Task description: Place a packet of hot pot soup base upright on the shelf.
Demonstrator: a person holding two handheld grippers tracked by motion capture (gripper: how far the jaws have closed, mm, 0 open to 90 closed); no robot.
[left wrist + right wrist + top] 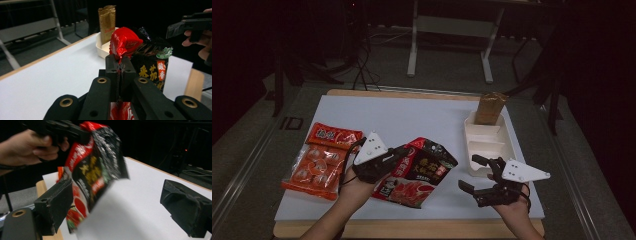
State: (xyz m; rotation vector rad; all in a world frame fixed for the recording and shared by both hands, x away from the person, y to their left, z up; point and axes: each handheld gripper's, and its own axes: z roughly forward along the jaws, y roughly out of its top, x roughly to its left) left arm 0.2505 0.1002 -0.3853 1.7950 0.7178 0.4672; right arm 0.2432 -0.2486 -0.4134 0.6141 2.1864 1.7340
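A red and black snack bag (419, 170) hangs tilted over the middle of the white table top. My left gripper (393, 157) is shut on its upper left edge; in the left gripper view the jaws pinch the crumpled red corner (123, 43) of the bag (150, 65). My right gripper (475, 175) stands open to the right of the bag, with nothing between its fingers. In the right gripper view the bag (95, 172) hangs in front of the left jaw, and the other hand with its gripper (62, 131) holds it from above.
A white compartment tray (487, 142) lies at the right, with a brown-gold pouch (490, 107) standing upright in its far end. Two orange snack packs (319, 160) lie at the table's left. A metal table frame (452, 30) stands beyond the far edge.
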